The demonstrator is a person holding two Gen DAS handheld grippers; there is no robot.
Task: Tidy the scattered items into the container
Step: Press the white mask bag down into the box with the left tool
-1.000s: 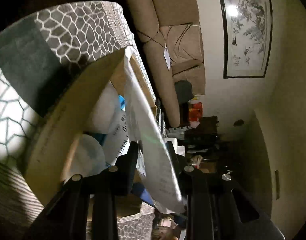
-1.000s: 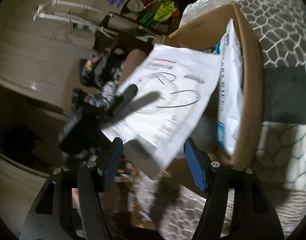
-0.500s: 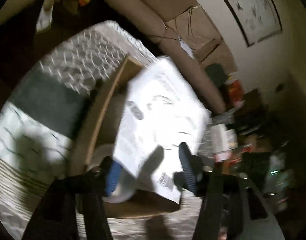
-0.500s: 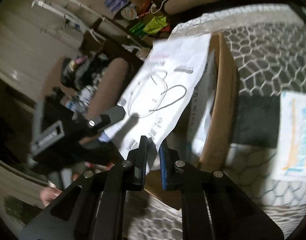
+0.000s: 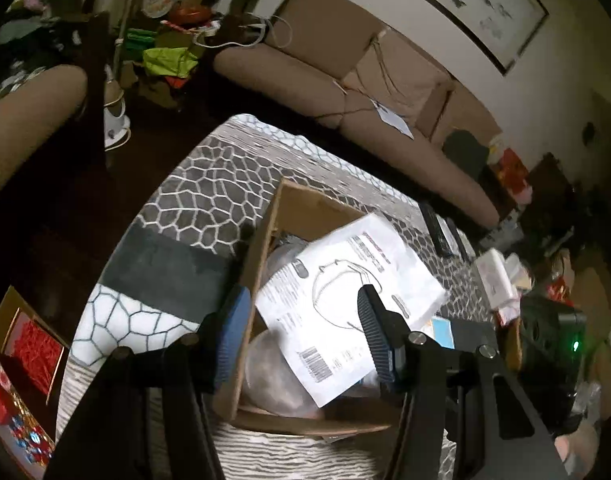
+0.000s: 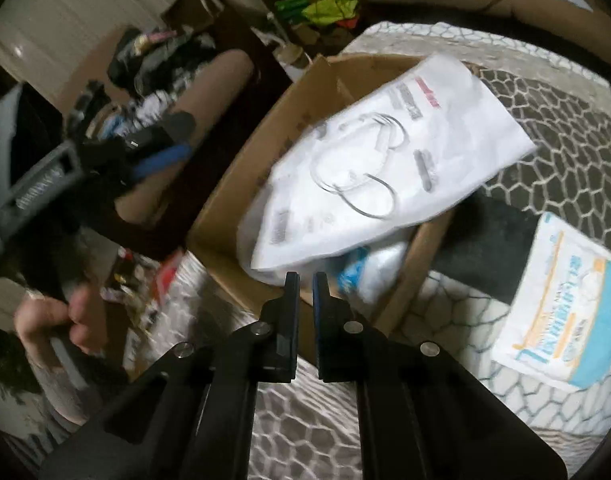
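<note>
White pouch [image 6: 389, 168] lies askew over box [image 6: 233, 184] rim; left gripper [image 5: 301, 336] jaws apart, right gripper [image 6: 303, 280] together, empty; should press pouch flat inside.

Cardboard box [image 6: 241, 184] centre frame on patterned rug [image 6: 565, 128]; printed packet [image 6: 389, 168] lies across box top; another packet [image 6: 561, 312] on rug at right; sofa [image 5: 345, 92] behind, upper frame.
</note>
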